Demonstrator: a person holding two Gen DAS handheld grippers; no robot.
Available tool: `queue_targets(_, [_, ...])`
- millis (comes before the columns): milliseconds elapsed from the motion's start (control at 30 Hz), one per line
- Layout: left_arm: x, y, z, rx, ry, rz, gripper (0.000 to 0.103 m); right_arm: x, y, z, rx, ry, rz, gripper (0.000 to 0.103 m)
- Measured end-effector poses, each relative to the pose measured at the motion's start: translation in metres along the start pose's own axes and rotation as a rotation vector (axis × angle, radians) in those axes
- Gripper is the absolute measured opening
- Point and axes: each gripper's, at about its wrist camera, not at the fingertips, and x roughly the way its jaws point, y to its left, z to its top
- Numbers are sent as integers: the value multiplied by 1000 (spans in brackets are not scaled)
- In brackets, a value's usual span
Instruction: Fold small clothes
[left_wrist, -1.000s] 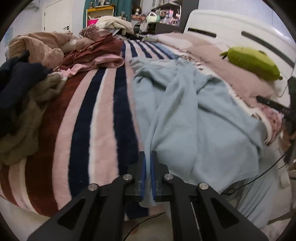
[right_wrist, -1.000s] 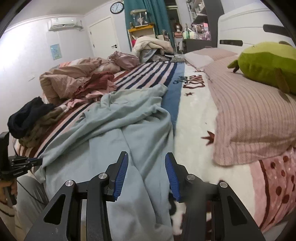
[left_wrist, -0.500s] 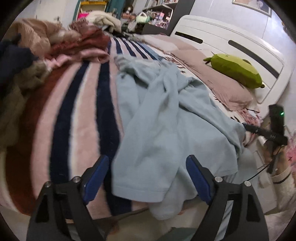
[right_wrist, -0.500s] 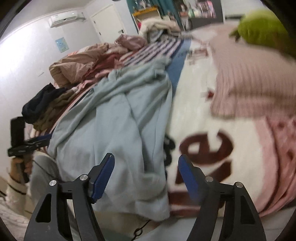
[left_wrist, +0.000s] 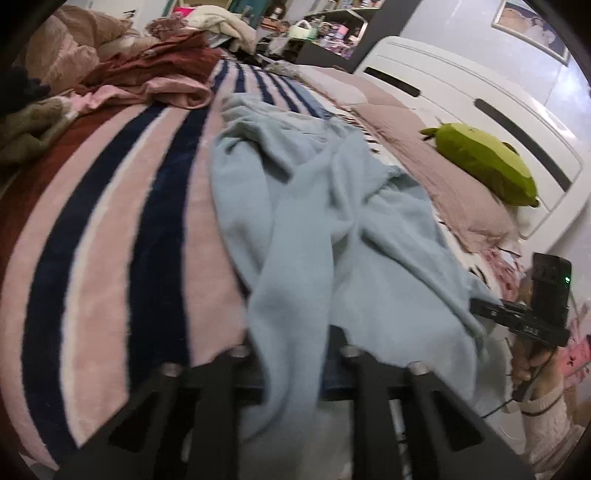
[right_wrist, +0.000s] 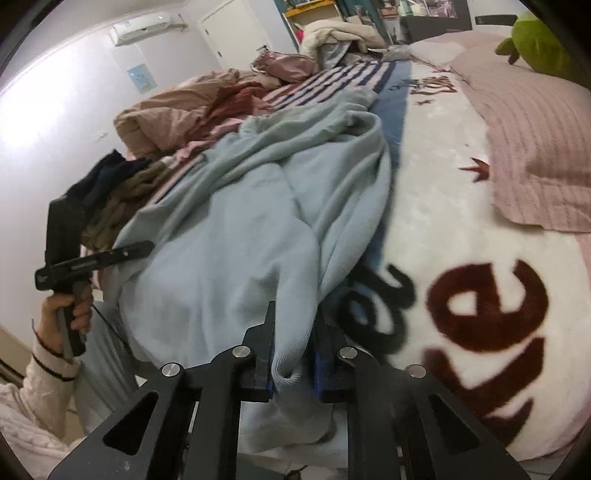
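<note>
A light blue garment (left_wrist: 332, 229) lies crumpled lengthwise on the bed, its near edge hanging over the bedside. My left gripper (left_wrist: 291, 339) has its jaws closing on the garment's near left corner, and the bunched cloth fills the gap and hides the pads. In the right wrist view the same light blue garment (right_wrist: 240, 221) runs away from me. My right gripper (right_wrist: 293, 332) has its jaws closing on the near right hem, with a fold pinched between the blue pads. Each gripper also shows in the other's view: the right gripper (left_wrist: 517, 321) and the left gripper (right_wrist: 92, 258), each held by a hand.
The striped blanket (left_wrist: 110, 221) covers the bed's left side, and a white blanket with dark red letters (right_wrist: 480, 295) its right. A heap of pink and red clothes (left_wrist: 147, 74) lies far left. A green plush toy (left_wrist: 484, 166) rests on the pink pillow (right_wrist: 535, 147). Dark and olive clothes (right_wrist: 110, 184) sit at the bed's edge.
Both grippers opened wide, sank toward the garment's near edge, then closed on it. Cloth now fills both gaps.
</note>
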Motion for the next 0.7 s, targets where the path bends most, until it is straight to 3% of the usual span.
queue_targets(67, [-4,-10,-1,35,-17,24,10,-7,3,2,13,-33,51,7])
queue_targets(233, [-35,-20,9,40,-105,-13,10,-33,20,14,7,-126,149,6])
queue_targets(700, [-154,-47,32,122,-374,-64,10,-105,82,45,-115,-351,292,5])
